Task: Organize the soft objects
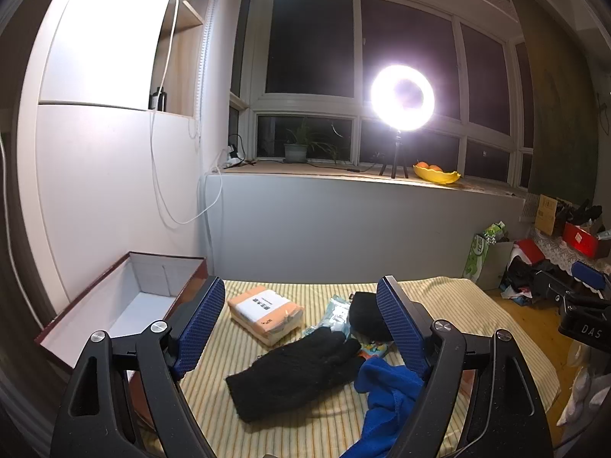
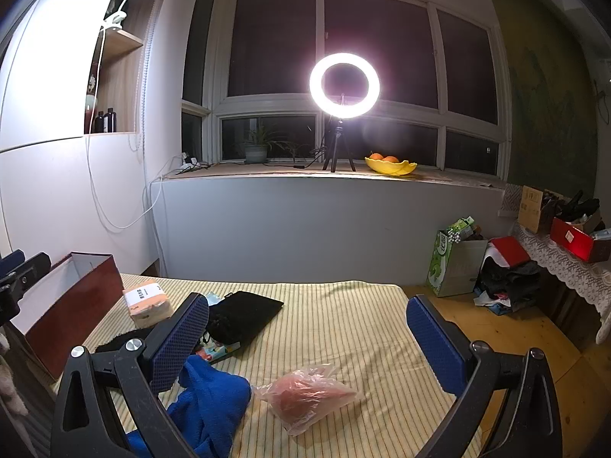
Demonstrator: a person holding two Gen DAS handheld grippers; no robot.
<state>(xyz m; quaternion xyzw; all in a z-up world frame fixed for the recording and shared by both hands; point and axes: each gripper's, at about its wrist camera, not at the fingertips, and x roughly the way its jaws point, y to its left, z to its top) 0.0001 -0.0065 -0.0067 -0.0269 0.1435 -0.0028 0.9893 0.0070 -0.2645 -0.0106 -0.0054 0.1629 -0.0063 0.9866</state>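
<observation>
Left wrist view first: the left gripper (image 1: pixel 301 328) hangs over the table with its jaws spread wide, nothing in them. Below it on the yellow striped cloth (image 1: pixel 336 412) lie a black knit glove (image 1: pixel 294 370), a blue towel (image 1: pixel 385 393), a black pouch (image 1: pixel 364 315), a crinkly wipes-type packet (image 1: pixel 336 315) and a wrapped tissue pack (image 1: pixel 265 313). The storage box (image 1: pixel 126 297) sits at the table's left edge, and what I can see of its white inside looks empty. So I'd say the sorting has barely begun: everything soft is still out on the cloth.

Right wrist view: the right gripper (image 2: pixel 307 337) is also wide open and holding nothing, hovering over a pinkish plastic bag (image 2: pixel 309 393) that lies just beside the blue towel. The black pouch, the tissue pack and the box are further left. That bag looks like the closest thing to grab, just my guess.

Room-wise: it's night, dark windows, a ring light (image 2: pixel 344 84) on a small tripod on the sill, next to a yellow fruit bowl (image 2: pixel 390 165) and a potted plant (image 2: pixel 256 149). Wooden floor to the right has a green paper bag (image 2: pixel 452 267) and a pile of clutter.
</observation>
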